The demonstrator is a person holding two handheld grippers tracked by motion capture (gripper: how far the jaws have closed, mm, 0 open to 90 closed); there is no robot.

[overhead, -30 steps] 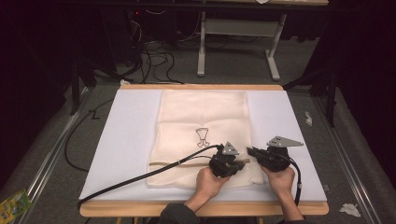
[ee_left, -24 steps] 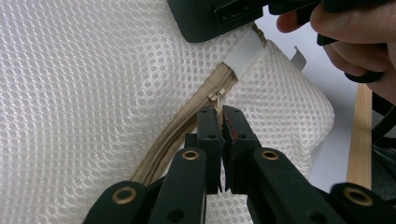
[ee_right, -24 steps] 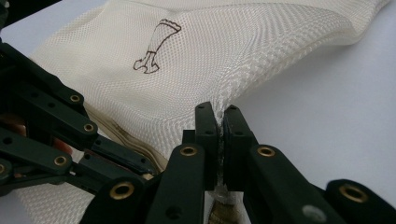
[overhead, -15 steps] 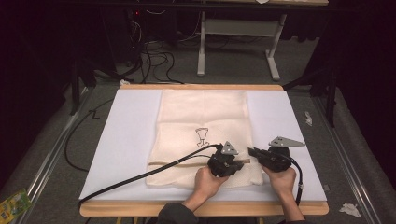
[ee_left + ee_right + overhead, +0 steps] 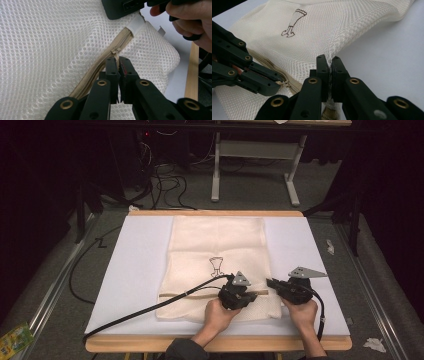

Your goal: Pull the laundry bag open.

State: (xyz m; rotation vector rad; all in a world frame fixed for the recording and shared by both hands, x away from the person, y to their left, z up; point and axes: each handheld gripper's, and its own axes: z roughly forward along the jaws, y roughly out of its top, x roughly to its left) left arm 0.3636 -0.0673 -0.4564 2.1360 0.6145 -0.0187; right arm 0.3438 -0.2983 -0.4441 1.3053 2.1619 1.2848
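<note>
A white mesh bag (image 5: pixel 215 240) with a small dark drawing (image 5: pixel 216 265) lies flat on the white-covered table (image 5: pixel 140 270). A beige zipper (image 5: pixel 185 294) runs across its near end. My left gripper (image 5: pixel 254 294) lies over that zipper near its right end. In the left gripper view my left gripper (image 5: pixel 118 60) is shut on the zipper pull (image 5: pixel 115 51). My right gripper (image 5: pixel 270 282) sits just to the right, at the bag's right edge. It (image 5: pixel 330 60) is shut on the bag's side seam (image 5: pixel 332 47) and lifts the mesh slightly there.
A black cable (image 5: pixel 150 312) trails from the left gripper across the table to its front left corner. The wooden table edge (image 5: pixel 215 343) runs along the front. Metal table legs (image 5: pixel 216 175) and cables stand beyond the far edge. Scraps lie on the floor (image 5: pixel 375 344).
The left gripper has crept a little to the left along the zipper line. The right gripper has stayed where it was.
</note>
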